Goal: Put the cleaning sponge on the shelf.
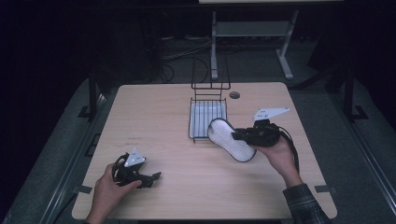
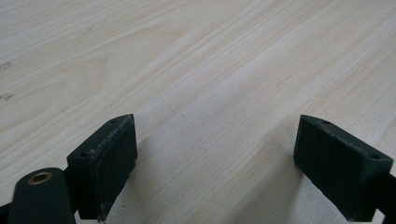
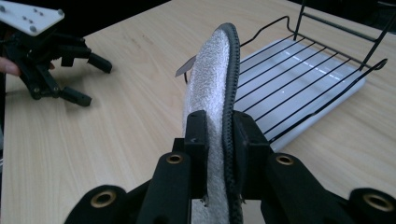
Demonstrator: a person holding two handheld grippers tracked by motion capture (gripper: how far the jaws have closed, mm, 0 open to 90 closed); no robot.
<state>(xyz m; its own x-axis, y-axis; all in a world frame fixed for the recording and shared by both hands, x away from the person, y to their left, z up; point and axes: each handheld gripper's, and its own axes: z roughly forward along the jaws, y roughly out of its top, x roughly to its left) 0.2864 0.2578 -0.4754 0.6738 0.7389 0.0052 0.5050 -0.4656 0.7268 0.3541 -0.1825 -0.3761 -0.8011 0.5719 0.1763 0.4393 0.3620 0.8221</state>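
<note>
Two grippers work over a pale wooden tabletop (image 1: 154,116). The right gripper (image 1: 243,135), at about four o'clock from the tabletop's middle in the high view, is pinching a flat oval pad (image 1: 230,139) of white terry cloth with a dark stitched rim. In the right gripper view its jaws press on both faces of the pad (image 3: 212,88), which stands on edge between them and runs away from the camera. From above, the pad lies slanted, its far end touching or overlapping the near right corner of a black wire rack (image 1: 207,119) with a white tray under it, which sits at about one o'clock from the middle. The left gripper (image 1: 150,179) rests low at about seven o'clock, well apart from the pad, and the left gripper view shows its jaws spread wide over bare wood, nothing between them.
</note>
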